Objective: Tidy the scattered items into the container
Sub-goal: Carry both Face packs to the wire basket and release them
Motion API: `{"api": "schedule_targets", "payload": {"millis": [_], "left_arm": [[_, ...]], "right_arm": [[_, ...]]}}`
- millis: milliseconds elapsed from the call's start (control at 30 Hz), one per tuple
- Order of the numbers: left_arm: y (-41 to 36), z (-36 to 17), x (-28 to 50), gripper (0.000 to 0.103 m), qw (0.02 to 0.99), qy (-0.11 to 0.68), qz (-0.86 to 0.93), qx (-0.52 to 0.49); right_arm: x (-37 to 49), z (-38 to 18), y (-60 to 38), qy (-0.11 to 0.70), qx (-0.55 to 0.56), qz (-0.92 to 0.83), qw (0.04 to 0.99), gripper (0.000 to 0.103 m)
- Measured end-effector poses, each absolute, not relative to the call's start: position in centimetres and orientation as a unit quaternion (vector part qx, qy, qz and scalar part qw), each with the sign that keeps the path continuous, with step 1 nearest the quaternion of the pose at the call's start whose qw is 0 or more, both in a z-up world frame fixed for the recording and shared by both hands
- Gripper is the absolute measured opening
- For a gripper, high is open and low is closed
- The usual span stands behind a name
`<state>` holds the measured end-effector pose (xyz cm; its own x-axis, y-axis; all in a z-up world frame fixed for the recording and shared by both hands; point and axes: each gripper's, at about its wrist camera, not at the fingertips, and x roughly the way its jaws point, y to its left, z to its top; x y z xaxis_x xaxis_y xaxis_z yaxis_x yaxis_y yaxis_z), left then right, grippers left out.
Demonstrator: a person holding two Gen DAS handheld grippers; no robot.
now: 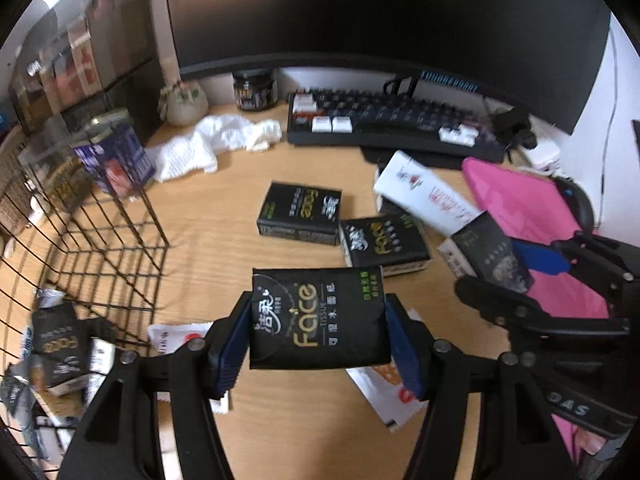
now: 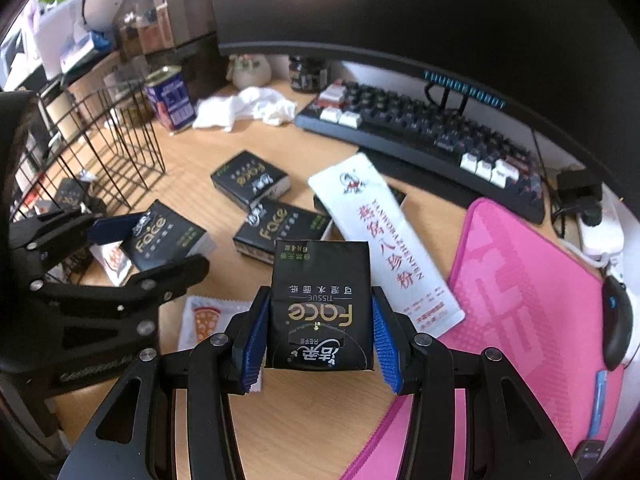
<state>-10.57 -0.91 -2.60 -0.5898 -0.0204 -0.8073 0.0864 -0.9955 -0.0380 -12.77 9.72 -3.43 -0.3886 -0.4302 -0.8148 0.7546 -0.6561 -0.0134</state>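
Note:
My left gripper (image 1: pixel 318 340) is shut on a black Face tissue pack (image 1: pixel 320 316) and holds it above the wooden desk. My right gripper (image 2: pixel 320 336) is shut on another black tissue pack (image 2: pixel 322 304); it also shows at the right of the left wrist view (image 1: pixel 516 276). The black wire basket (image 1: pixel 100 248) stands at the left and holds several black tissue packs (image 1: pixel 60 348). Two more black packs (image 1: pixel 300 214) (image 1: pixel 384 244), a long white packet (image 2: pixel 384 240) and small white sachets (image 2: pixel 204 316) lie on the desk.
A black keyboard (image 1: pixel 392 124) and a large monitor (image 1: pixel 380 20) stand at the back. A white cloth (image 1: pixel 216 140), a blue tin (image 1: pixel 116 152) and a dark jar (image 1: pixel 256 90) are at the back left. A pink pad (image 2: pixel 520 280) and a mouse (image 2: pixel 618 320) lie at the right.

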Motion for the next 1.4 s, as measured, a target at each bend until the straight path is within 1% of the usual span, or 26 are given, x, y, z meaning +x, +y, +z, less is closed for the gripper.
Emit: {"api": "schedule_targets", "payload": {"millis": [233,400,600,833,933,1133,1267,1400], "left_arm": [[-2.1,2.1,-7.9,0.068,0.035,0.032,-0.907,0.418],[-5.0,6.2,-4.9,0.068,0.051,0.045,-0.921,0.384],[-11.1,9.1,-0.9,0.068,0.121,0.047,-0.925,0.358],[-18.4,8.9,2.3,0.068,0.197,0.071,-0.911,0.355],[-20.3,8.4,2.8,0.068,0.204,0.086,-0.907,0.359],[-21.5,7.9,2.7,0.07,0.203,0.098,-0.904,0.364],[-21.7,8.0,3.0,0.078,0.218,0.094,-0.904,0.357],[-21.4,8.0,3.0,0.08,0.209,0.096,-0.906,0.356]], "right_arm": [[-10.7,0.1,9.2,0.188,0.39,-0.817,0.381,0.046],[-8.3,4.1,7.2,0.195,0.353,-0.821,0.403,0.046],[-4.5,7.8,1.7,0.203,0.33,-0.797,0.464,0.046],[0.9,8.5,-6.7,0.24,0.322,-0.753,0.521,0.046],[2.2,7.9,-8.8,0.248,0.327,-0.74,0.533,0.046],[2.8,7.0,-10.0,0.254,0.335,-0.733,0.534,0.047],[2.7,7.1,-10.1,0.255,0.327,-0.743,0.526,0.047],[2.3,7.2,-9.9,0.246,0.334,-0.74,0.529,0.047]]}}
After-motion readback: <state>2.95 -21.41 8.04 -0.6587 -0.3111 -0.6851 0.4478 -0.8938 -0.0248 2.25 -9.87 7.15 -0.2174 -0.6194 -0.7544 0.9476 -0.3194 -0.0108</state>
